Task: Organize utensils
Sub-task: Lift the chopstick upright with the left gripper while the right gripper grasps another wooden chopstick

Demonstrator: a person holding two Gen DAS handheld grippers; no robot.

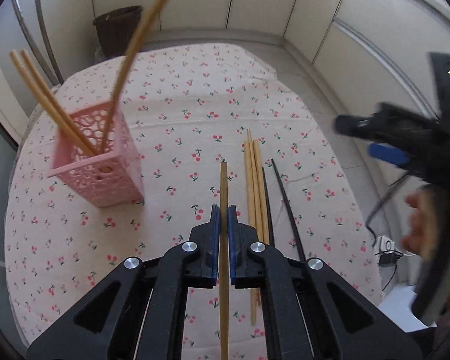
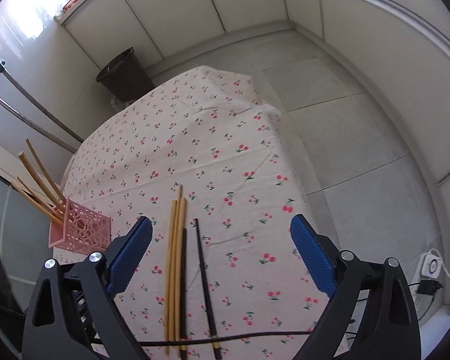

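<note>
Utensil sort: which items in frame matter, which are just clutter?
Job:
- wooden chopstick clamped in left gripper
- pink holder
- loose wooden chopsticks
- black chopsticks
- right gripper, open

Clutter:
- dark bin
- power strip
- metal poles

Left gripper (image 1: pixel 224 219), right gripper (image 2: pixel 222 237): black plastic linkage arms, round silver screws, blue textured pads (image 2: pixel 313 258); thin black cable.

Bare cloth (image 1: pixel 195 105) mid-table, pink holder (image 1: pixel 105 168) left — chopsticks (image 1: pixel 256 186) right
</note>
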